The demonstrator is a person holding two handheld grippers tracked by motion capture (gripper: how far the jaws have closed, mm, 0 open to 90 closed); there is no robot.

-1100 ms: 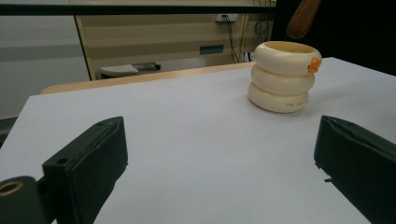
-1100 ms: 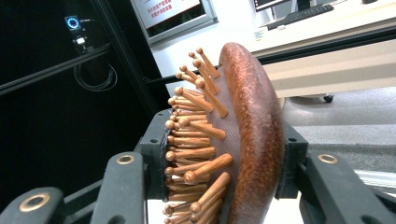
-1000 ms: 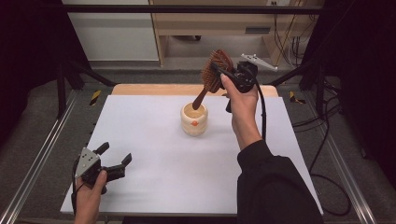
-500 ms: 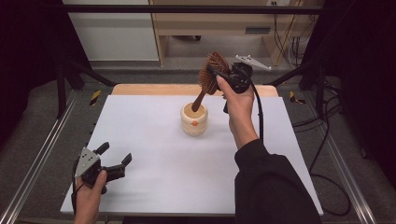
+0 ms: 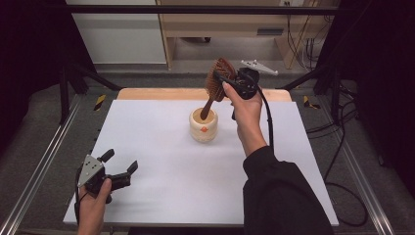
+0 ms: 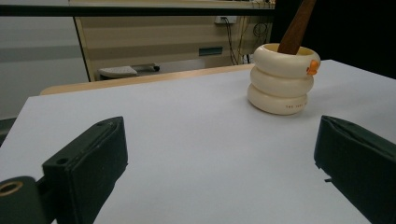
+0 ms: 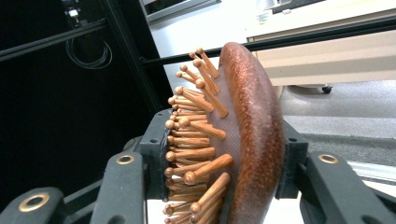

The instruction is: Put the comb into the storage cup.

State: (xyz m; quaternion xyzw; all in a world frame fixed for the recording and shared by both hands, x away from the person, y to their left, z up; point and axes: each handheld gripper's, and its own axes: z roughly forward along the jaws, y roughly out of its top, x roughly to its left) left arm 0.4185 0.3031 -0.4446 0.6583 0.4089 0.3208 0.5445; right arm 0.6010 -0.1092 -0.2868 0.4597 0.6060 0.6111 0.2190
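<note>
Hairbrush (image 5: 219,78): one, handle down in cup (image 5: 203,125)
Cup: one, cream, ribbed
Right gripper (image 5: 234,81): clamped on brush head
Left gripper (image 5: 120,169): jaws apart, empty

**Two hands, two grippers: one gripping, one idling**

The right hand (image 5: 247,110) is reaching out over the far part of the table, its dark sleeve coming in from the bottom edge, and is holding the right gripper (image 5: 226,80) raised, with both jaws pressing on a wooden hairbrush's head. The left hand (image 5: 93,205) is sitting low at the near left corner, keeping the left gripper (image 5: 122,164) just above the surface, its jaws standing wide apart.
</note>
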